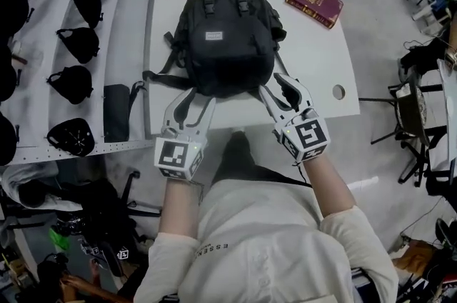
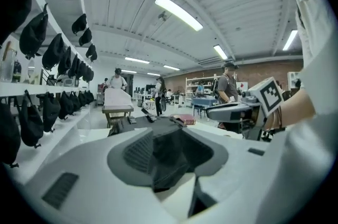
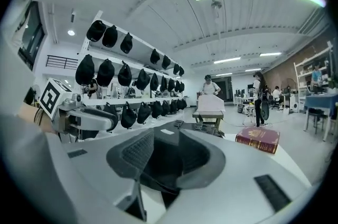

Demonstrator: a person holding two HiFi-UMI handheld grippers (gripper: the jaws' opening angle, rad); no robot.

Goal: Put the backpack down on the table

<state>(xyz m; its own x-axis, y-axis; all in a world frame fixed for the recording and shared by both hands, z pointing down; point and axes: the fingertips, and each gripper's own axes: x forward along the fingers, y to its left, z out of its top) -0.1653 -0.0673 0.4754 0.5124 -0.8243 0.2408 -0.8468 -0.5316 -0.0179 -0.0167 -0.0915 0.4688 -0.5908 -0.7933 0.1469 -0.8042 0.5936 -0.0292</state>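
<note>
A black backpack (image 1: 228, 44) lies flat on the white table (image 1: 314, 73), its top handle pointing away from me. My left gripper (image 1: 194, 96) is at the left of the pack's near bottom edge, my right gripper (image 1: 280, 88) at the right of it. In the left gripper view a fold of black backpack fabric (image 2: 166, 157) is bunched between the pads. The right gripper view shows the same black backpack fabric (image 3: 163, 162) filling the gap between its pads. Both grippers sit just above table height and point almost level across the pack.
A dark red book (image 1: 314, 2) lies on the table's far right corner. Near the right edge the tabletop has a round hole (image 1: 338, 91). White shelves with black caps (image 1: 71, 44) run along the left. A chair (image 1: 410, 116) stands to the right. People stand far off in the room.
</note>
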